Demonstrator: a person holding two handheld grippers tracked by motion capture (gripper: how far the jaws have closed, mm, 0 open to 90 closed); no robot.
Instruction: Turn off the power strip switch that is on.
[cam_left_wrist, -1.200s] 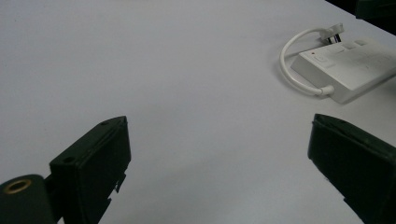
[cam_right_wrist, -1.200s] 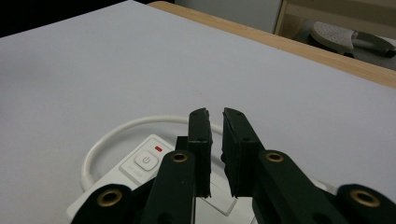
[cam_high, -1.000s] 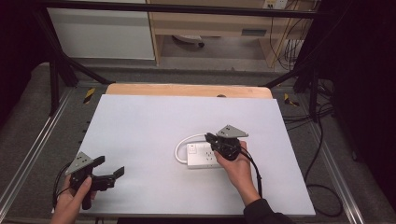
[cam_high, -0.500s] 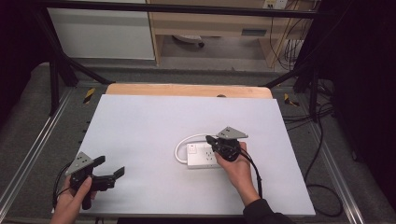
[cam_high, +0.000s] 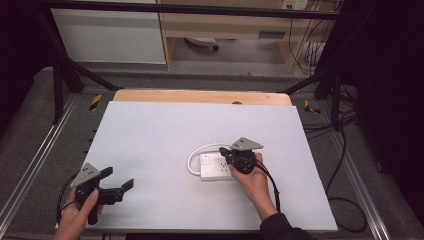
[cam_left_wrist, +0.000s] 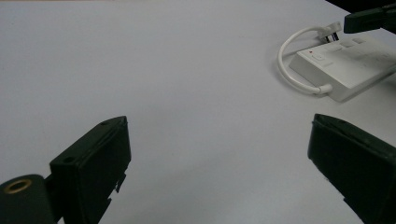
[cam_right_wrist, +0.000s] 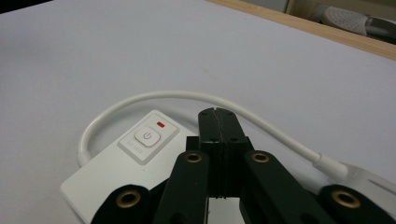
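Right claw (cam_right_wrist: 218, 114) closed over white power strip (cam_right_wrist: 121, 172), bare white tabletop (cam_high: 165, 135) all around

Open table (cam_high: 165, 135) btwn grippers, power strip (cam_high: 215, 167) w/ cable loop (cam_high: 197, 152) blocking centre-right

My high view looks forward and down from near side, whole table (cam_high: 150, 130) in frame. Left gripper view – low, facing right across sheet. Right gripper view close over power strip (cam_right_wrist: 121, 163). All three share strip and looped cable (cam_left_wrist: 292, 65).
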